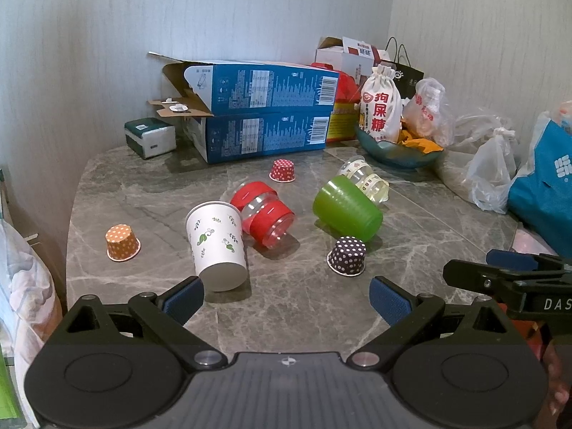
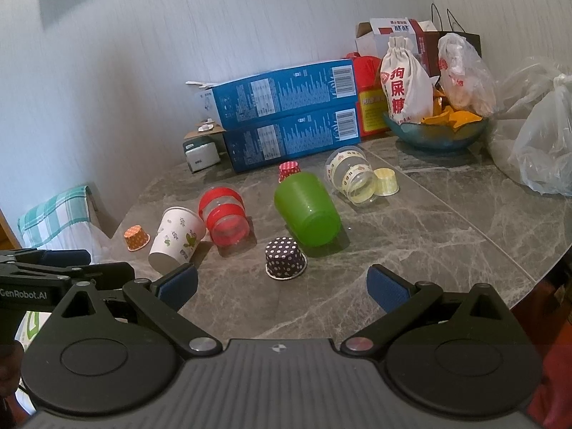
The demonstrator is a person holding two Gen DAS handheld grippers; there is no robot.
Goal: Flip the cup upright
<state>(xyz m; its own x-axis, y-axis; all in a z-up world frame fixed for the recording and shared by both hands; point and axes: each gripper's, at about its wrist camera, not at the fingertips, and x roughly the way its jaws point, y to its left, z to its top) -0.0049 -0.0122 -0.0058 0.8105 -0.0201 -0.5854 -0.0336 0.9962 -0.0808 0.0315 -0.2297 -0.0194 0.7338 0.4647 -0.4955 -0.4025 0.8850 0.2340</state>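
Several cups lie on a grey marble table [image 1: 411,236]. A white paper cup with leaf print [image 1: 216,245] [image 2: 177,237] lies on its side. So do a clear cup with red bands [image 1: 262,212] [image 2: 224,218], a green plastic cup [image 1: 346,209] [image 2: 307,214] and a clear cup with a yellow pattern [image 1: 364,177] [image 2: 352,175]. Small dotted paper cups stand upside down: orange [image 1: 121,243], red [image 1: 282,170], dark purple [image 1: 347,255] [image 2: 285,258]. My left gripper [image 1: 286,300] is open and empty, just short of the white cup. My right gripper [image 2: 282,287] is open and empty, just short of the purple cup.
Two stacked blue boxes [image 1: 264,114], a tissue pack [image 1: 150,137], a teal bowl of snacks [image 1: 400,152] and plastic bags [image 1: 489,164] line the back and right. A small yellow cup [image 2: 386,181] stands beside the patterned cup. The table's left edge drops off by a cloth [image 2: 53,214].
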